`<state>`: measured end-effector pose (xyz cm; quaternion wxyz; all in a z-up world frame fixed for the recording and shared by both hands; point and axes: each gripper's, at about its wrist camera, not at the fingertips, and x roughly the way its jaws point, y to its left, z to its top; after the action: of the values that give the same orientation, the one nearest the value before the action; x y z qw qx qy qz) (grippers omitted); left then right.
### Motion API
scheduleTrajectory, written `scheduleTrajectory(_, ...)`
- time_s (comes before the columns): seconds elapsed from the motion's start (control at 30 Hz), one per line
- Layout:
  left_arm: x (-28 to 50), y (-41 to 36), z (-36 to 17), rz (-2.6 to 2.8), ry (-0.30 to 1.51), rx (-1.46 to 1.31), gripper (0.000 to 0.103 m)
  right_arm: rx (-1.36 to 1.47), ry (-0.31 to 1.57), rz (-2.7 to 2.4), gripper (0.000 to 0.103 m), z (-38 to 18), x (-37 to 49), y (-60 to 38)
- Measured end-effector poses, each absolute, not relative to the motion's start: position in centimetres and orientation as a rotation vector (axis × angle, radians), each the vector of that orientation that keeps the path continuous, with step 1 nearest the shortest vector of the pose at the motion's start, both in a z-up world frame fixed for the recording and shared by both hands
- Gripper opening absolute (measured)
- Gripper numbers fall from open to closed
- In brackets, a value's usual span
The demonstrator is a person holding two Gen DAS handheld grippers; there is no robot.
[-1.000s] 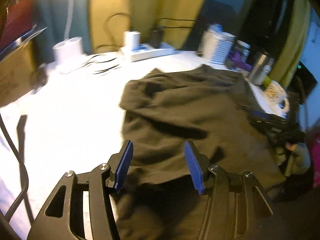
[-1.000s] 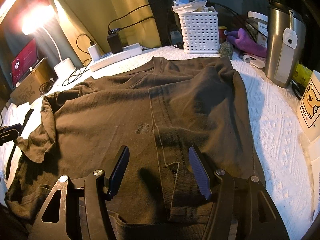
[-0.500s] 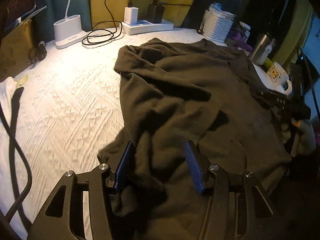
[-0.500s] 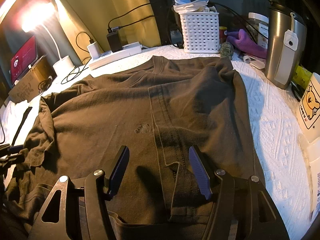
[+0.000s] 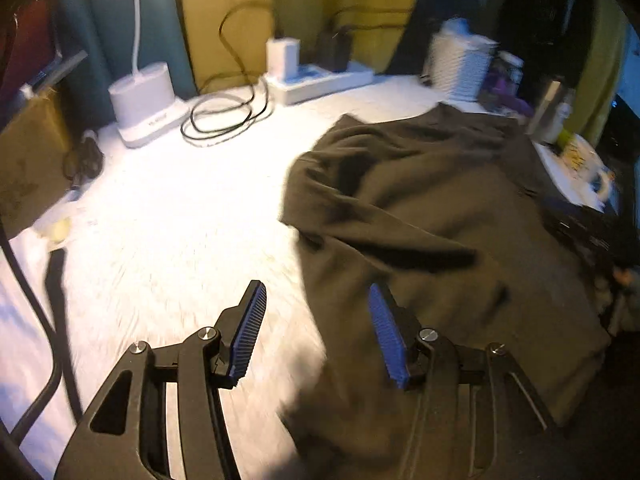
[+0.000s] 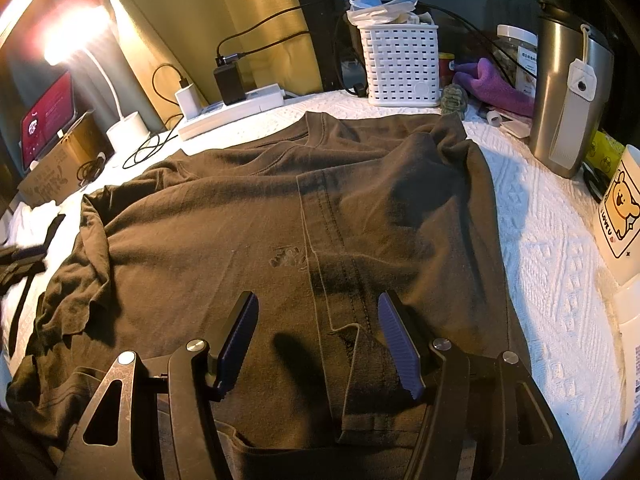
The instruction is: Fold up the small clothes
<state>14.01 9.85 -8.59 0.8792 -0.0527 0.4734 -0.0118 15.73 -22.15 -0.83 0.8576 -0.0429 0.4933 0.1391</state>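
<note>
A dark brown T-shirt [image 6: 248, 216] lies spread on the white textured cover [image 6: 548, 240], its right side folded over toward the middle. Its left sleeve [image 6: 80, 280] is crumpled. My right gripper [image 6: 320, 340] hovers open over the near hem, by the corner of the folded flap, with nothing between its pads. In the blurred left wrist view the shirt [image 5: 420, 208] fills the right half. My left gripper [image 5: 316, 320] stands open at the shirt's left edge, one finger over the white cover [image 5: 168, 220], the other over cloth. It also shows as a dark blur, the left gripper [image 6: 20, 256].
Along the back stand a power strip with chargers [image 6: 232, 108], a white lamp base [image 6: 128, 132], a white basket [image 6: 400, 68], a steel tumbler [image 6: 568, 96] and a bear-print mug [image 6: 620, 216]. A cardboard box [image 6: 52, 176] and cables sit at the left.
My left gripper has shifted left, from over the shirt's body to its left edge; the left sleeve lies more spread than before. The right gripper has not moved.
</note>
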Motion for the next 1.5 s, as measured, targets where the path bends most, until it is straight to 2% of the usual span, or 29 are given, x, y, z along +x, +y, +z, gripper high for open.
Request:
scheduleTrajectory(0.13,17.3,11.1,-10.8,-0.034,1.044,-0.152,0.053,-0.095,1.037,0.292,0.065,-0.8,15.8,-22.1)
scheduleTrajectory(0.6,22.7,14.0,-8.9,0.069,0.841,-0.144,0.053,-0.117,1.039,0.289,0.065,-0.9,15.7,-21.8)
scheduleTrajectory(0.73,22.6,14.2,-7.9,0.028,0.832,-0.148,0.053,-0.122,1.04,0.288,0.066,-0.9,15.7,-21.8)
scheduleTrajectory(1.0,19.8,15.4,-6.6,-0.127,0.89,-0.294,0.053,-0.124,1.04,0.288,0.066,-0.9,15.7,-21.8)
scheduleTrajectory(1.2,21.6,18.0,-6.3,-0.084,0.901,-0.402,0.054,-0.119,1.04,0.292,0.066,-0.9,15.7,-21.8)
scheduleTrajectory(1.5,26.0,15.1,-10.1,-0.055,1.049,-0.294,0.053,-0.089,1.037,0.303,0.066,-0.8,15.7,-22.2)
